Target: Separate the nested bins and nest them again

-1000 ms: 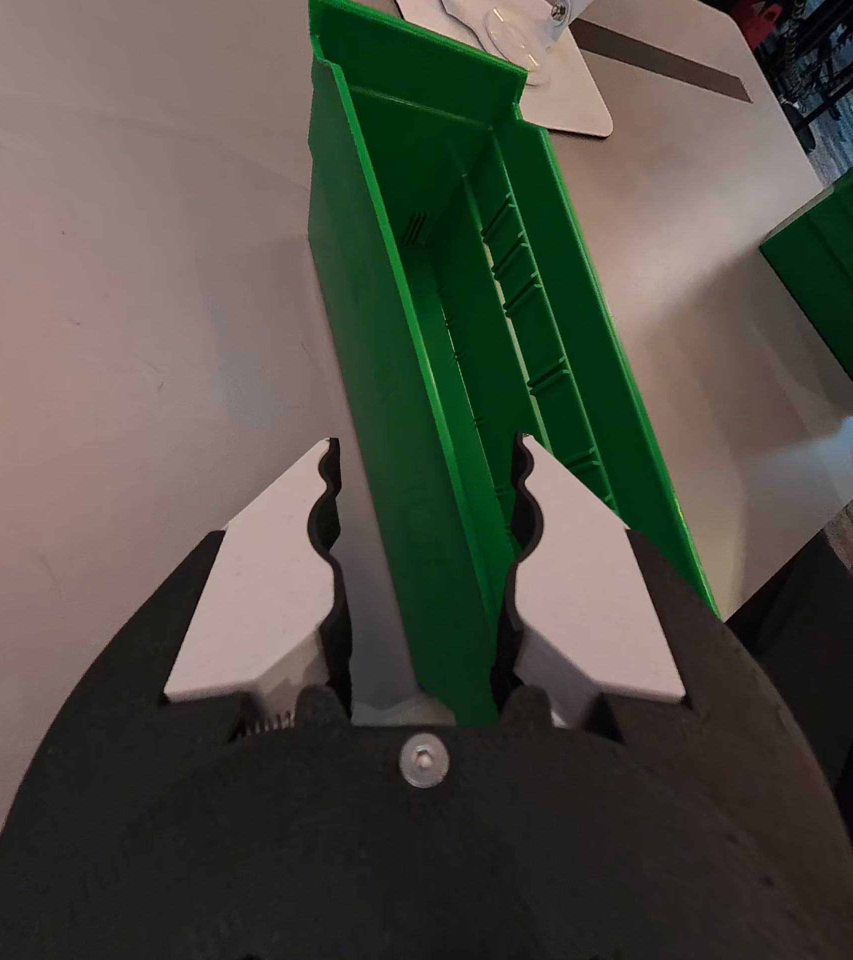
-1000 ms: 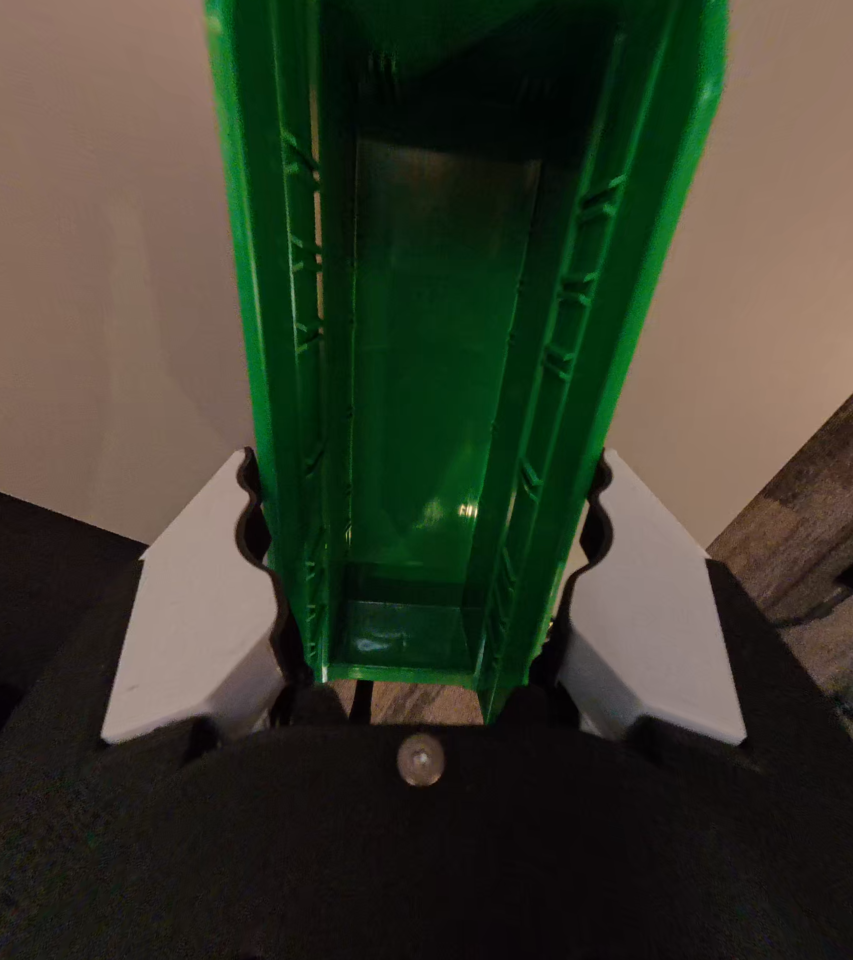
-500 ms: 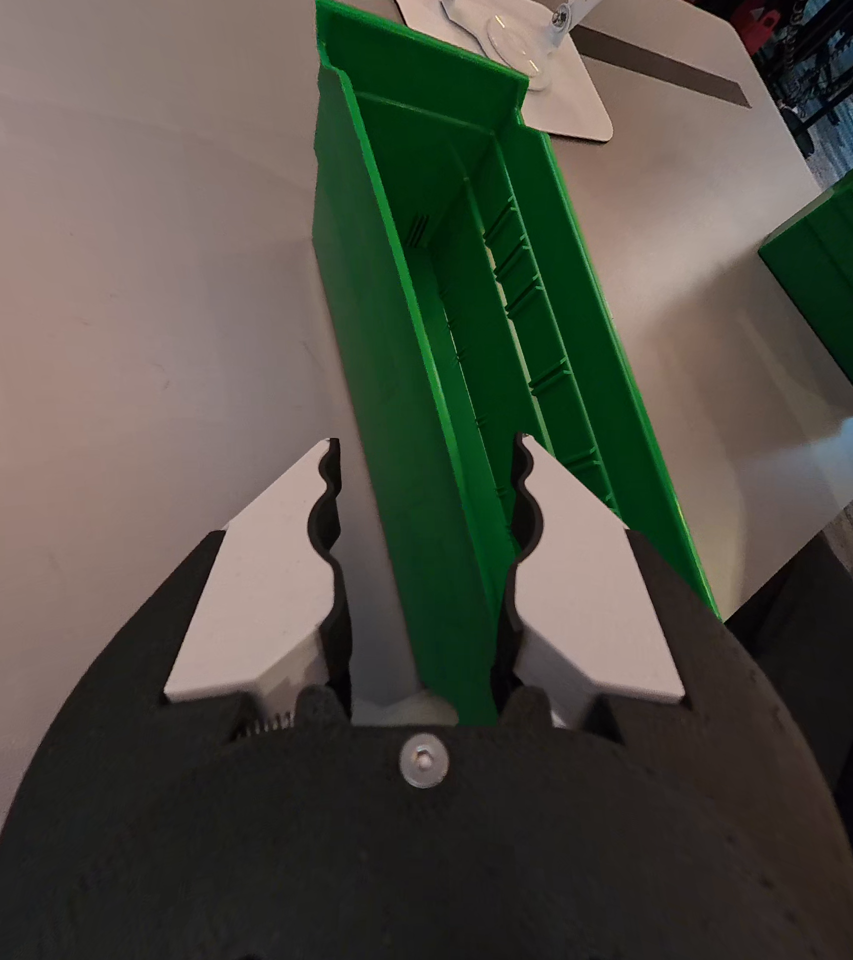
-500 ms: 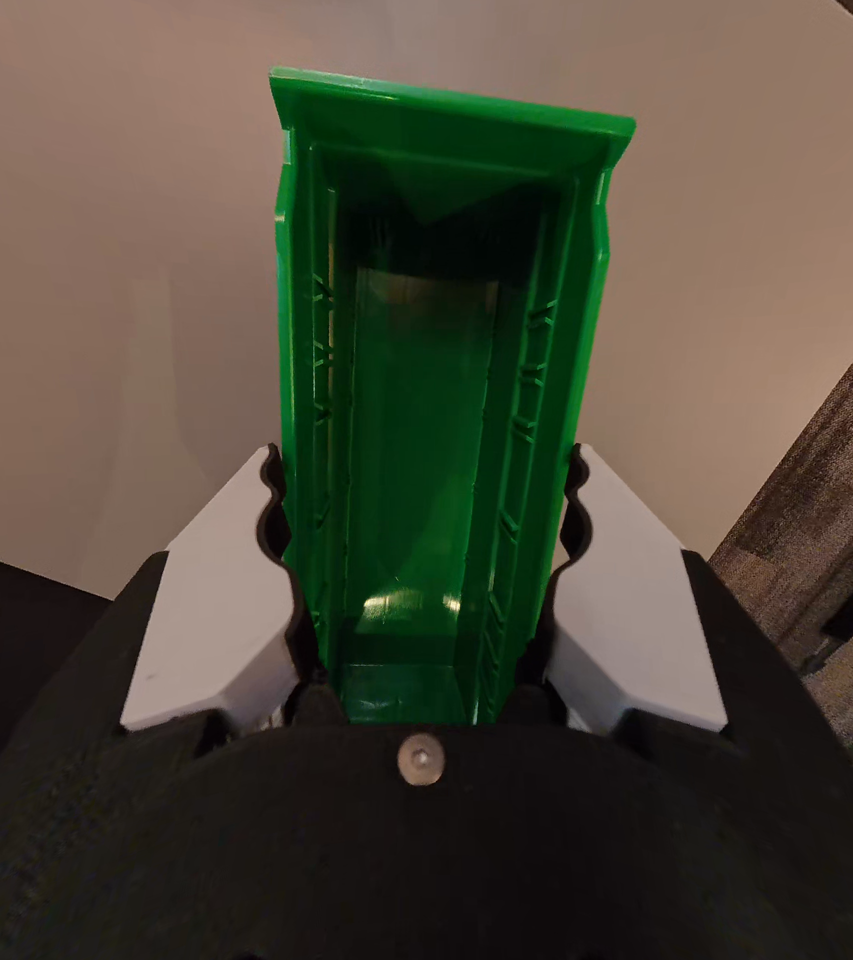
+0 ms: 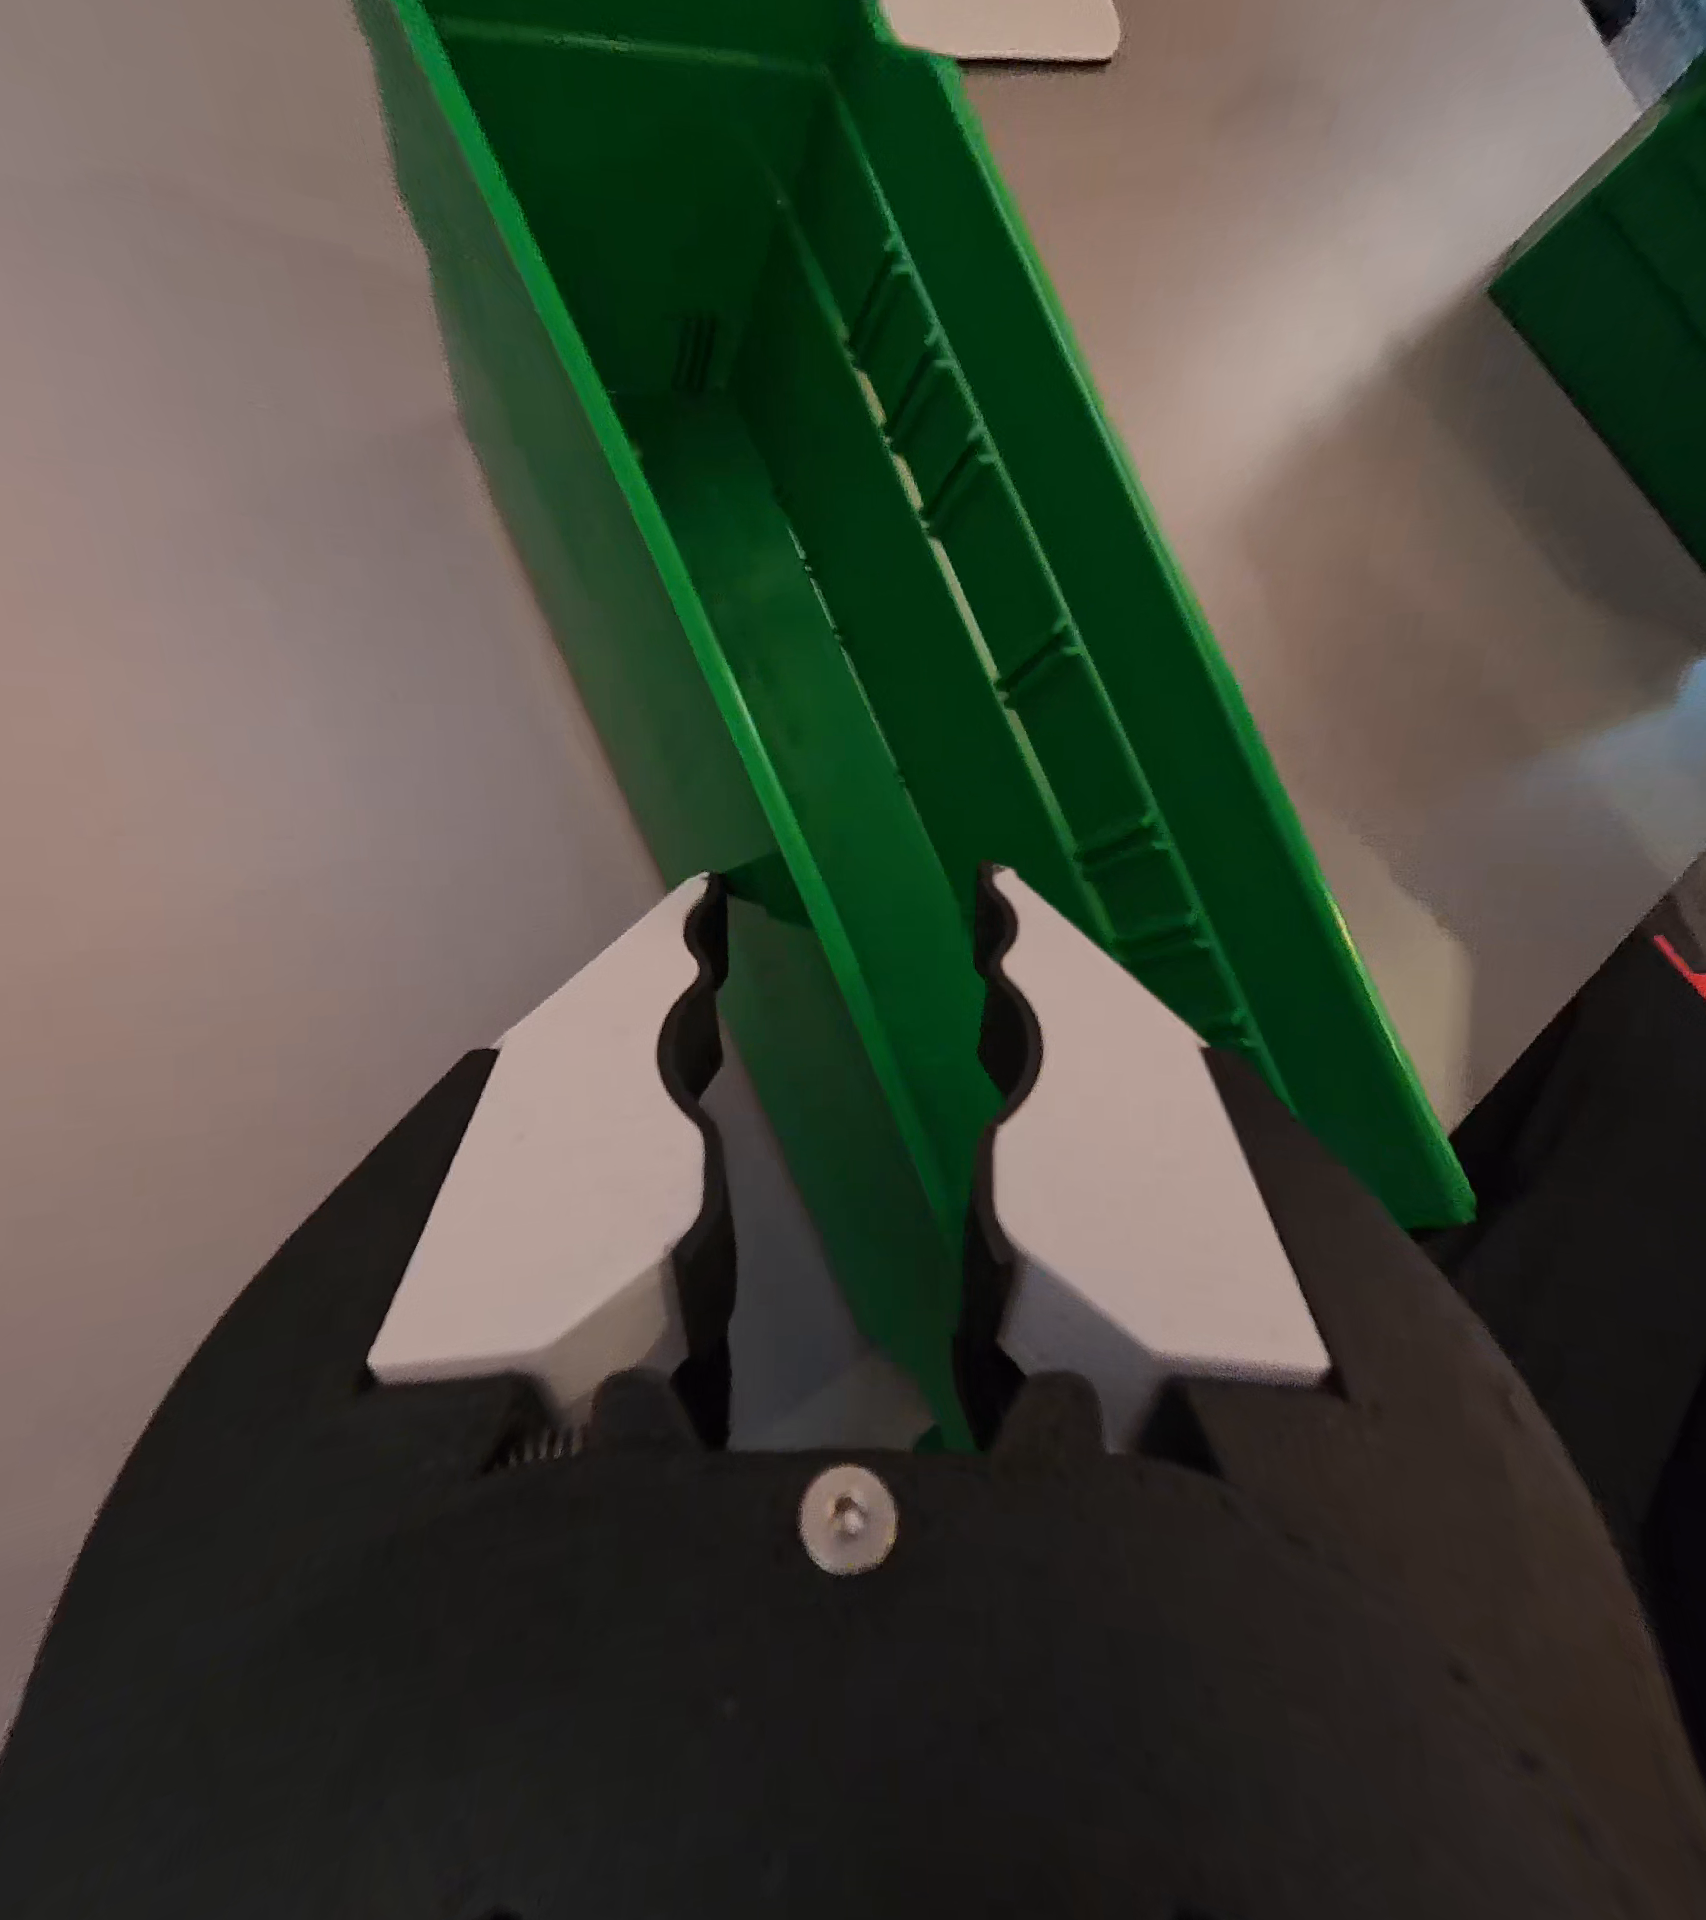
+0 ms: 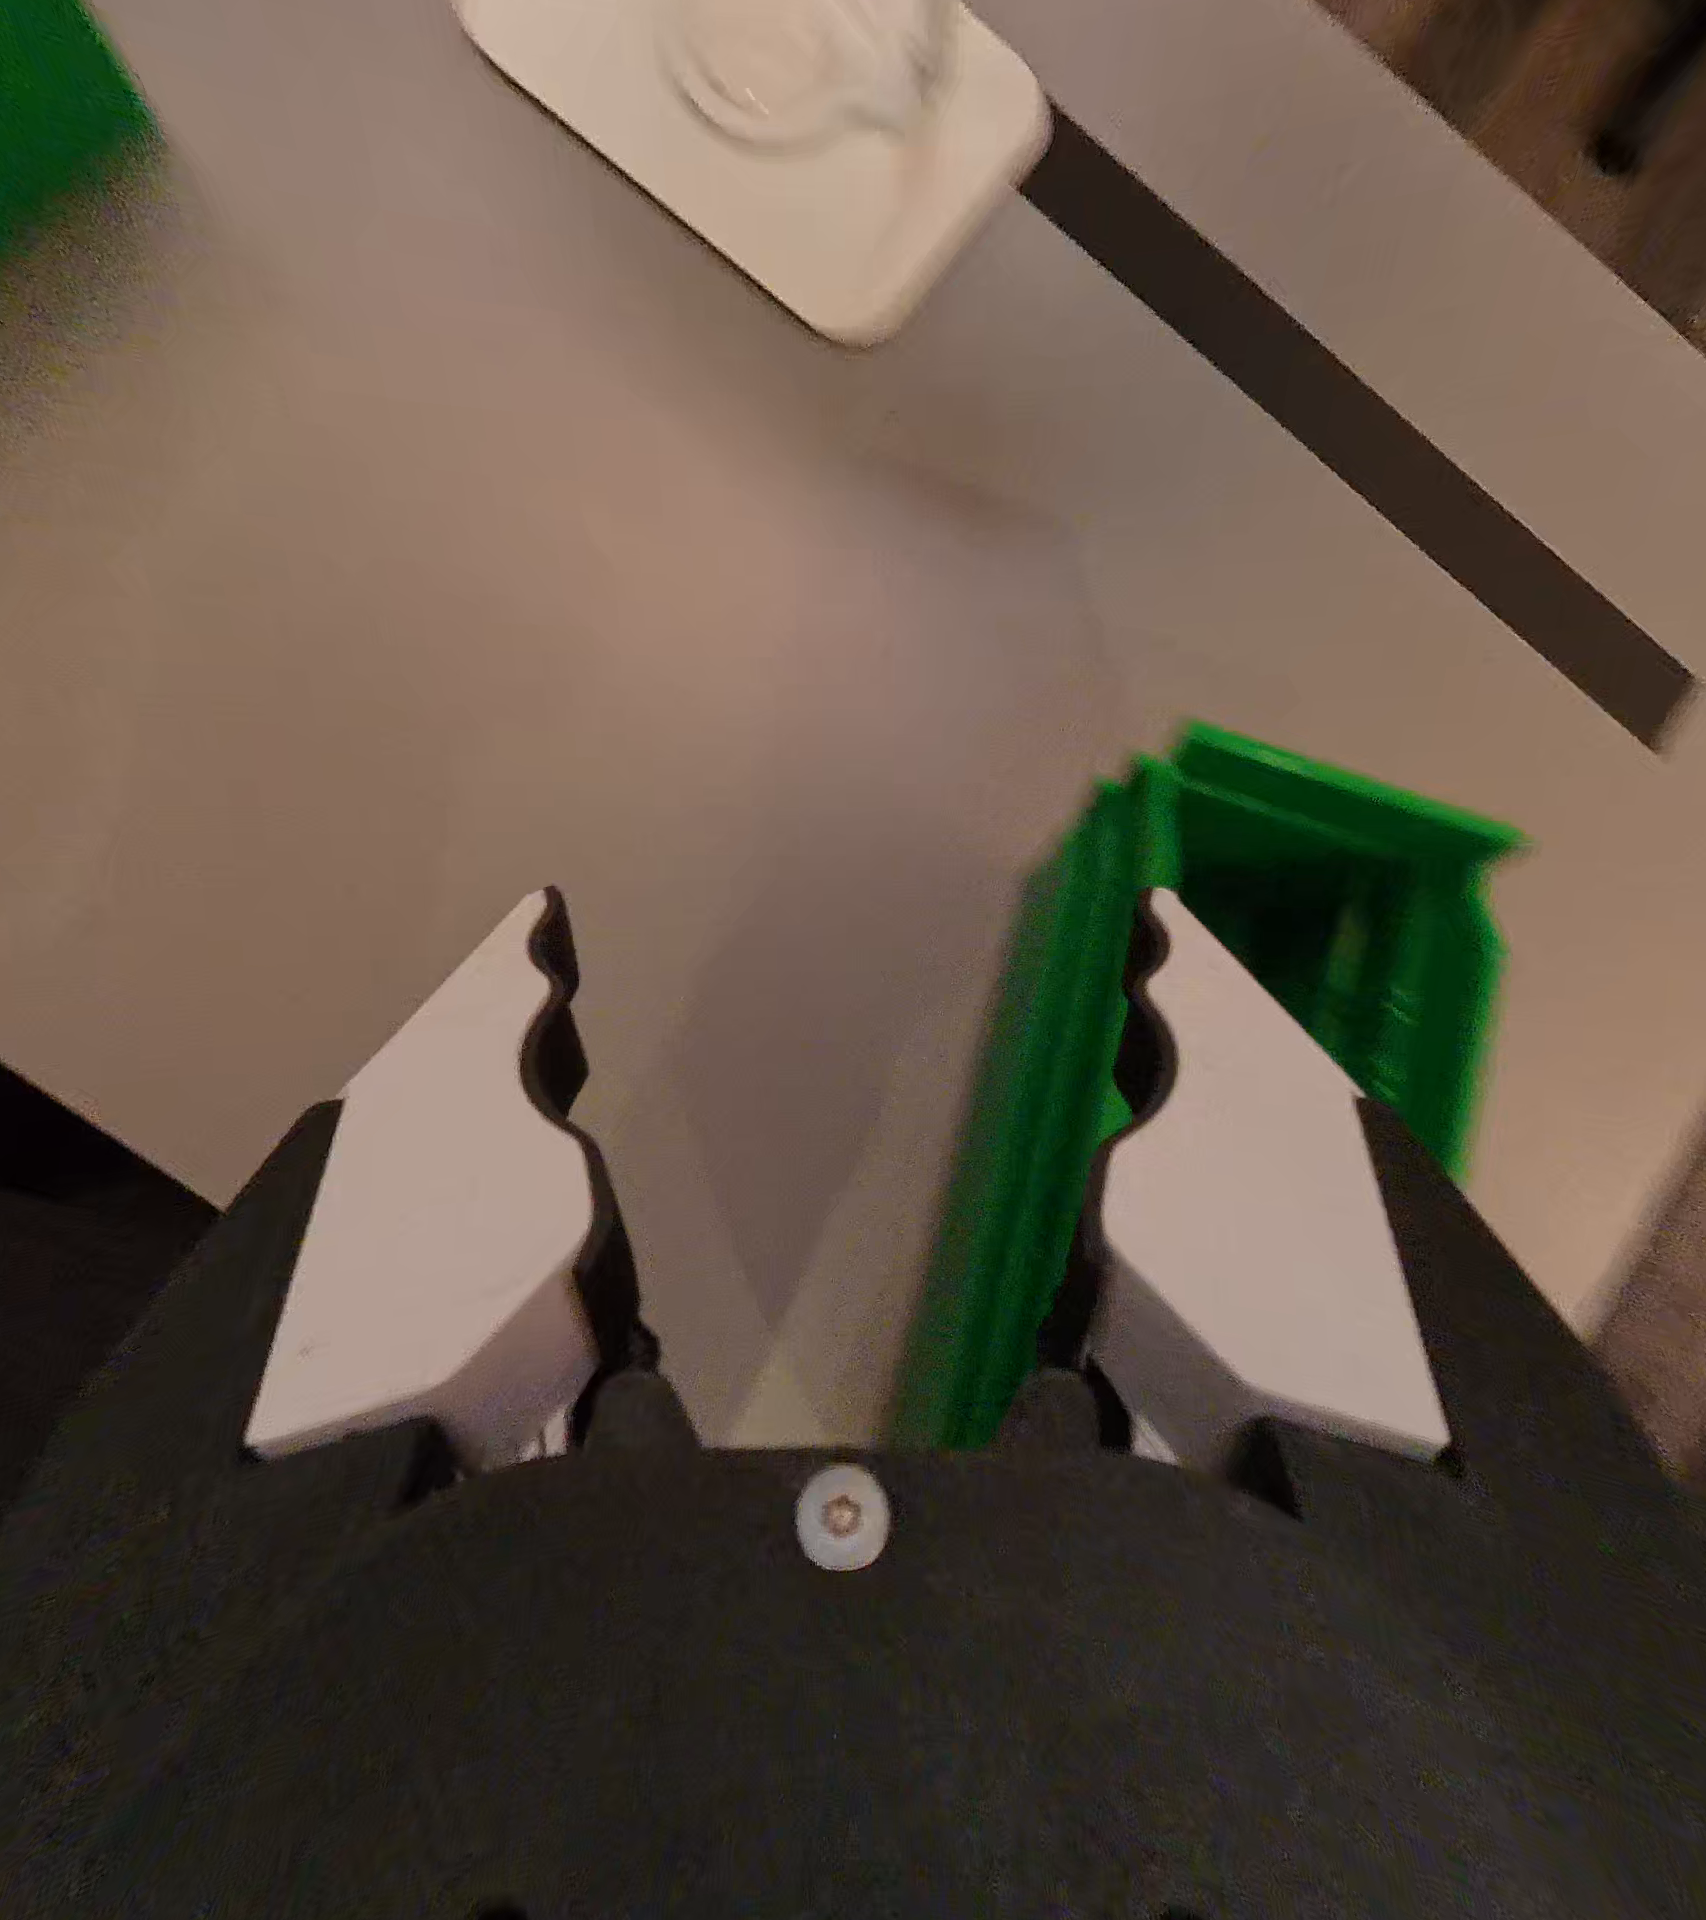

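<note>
The left claw [image 5: 849, 1039] holds a long green bin [image 5: 932, 540] by its left side wall, one finger outside the wall and one inside the trough; the bin is tilted and extends away over the grey tabletop [image 5: 153, 623] toward its far edge. The right claw [image 6: 854, 1049] stands wide, its jaws well apart. A second green bin [image 6: 1036, 1122] rests on the tabletop near the right edge, its left wall just against the inner face of that claw's right finger [image 6: 1264, 1195], not clamped. A white plate-like base [image 6: 797, 145] sits toward the far edge, and a dark strip [image 6: 1348, 436] runs along the tabletop beside it.
</note>
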